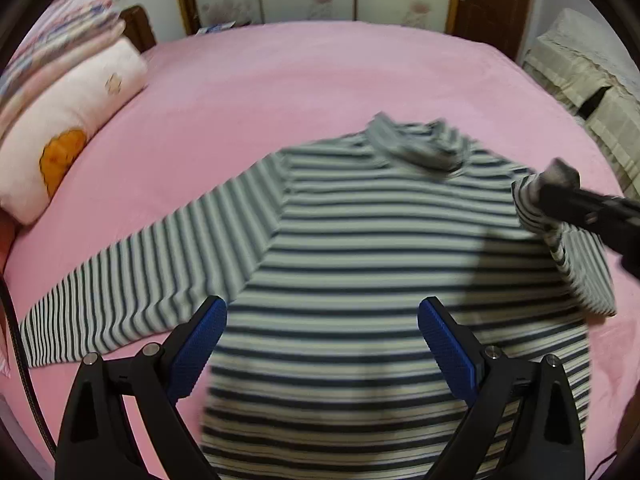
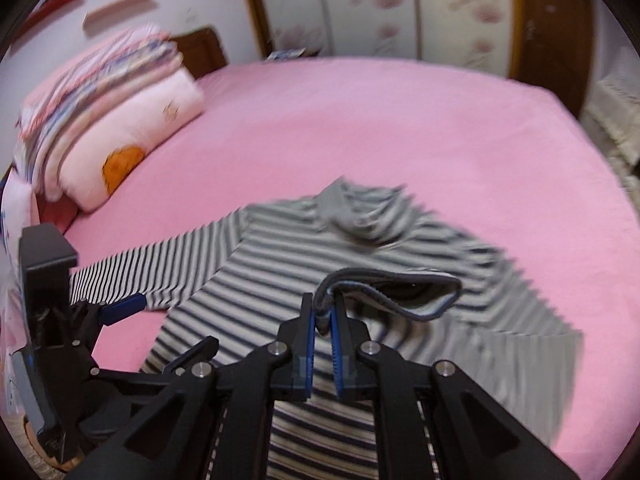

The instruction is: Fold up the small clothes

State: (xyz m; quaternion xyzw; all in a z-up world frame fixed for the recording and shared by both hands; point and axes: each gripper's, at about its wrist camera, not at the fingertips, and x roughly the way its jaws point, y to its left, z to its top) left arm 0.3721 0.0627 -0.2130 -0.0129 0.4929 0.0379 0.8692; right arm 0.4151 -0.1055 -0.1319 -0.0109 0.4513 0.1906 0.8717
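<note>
A striped turtleneck shirt (image 1: 380, 248) lies flat on the pink bed (image 1: 280, 80), collar toward twelve o'clock. The right claw (image 2: 325, 312) is clenched on the grey cuff (image 2: 384, 288) of its right sleeve, lifted over the body. The left claw (image 1: 322, 344) hangs released above the hem, its other sleeve (image 1: 140, 280) stretching toward eight o'clock; no containers show.

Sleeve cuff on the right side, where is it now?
The grey sleeve cuff is pinched in the right hand-held gripper, lifted above the striped turtleneck's chest, below its collar; in the left wrist view it sits far right.
</note>
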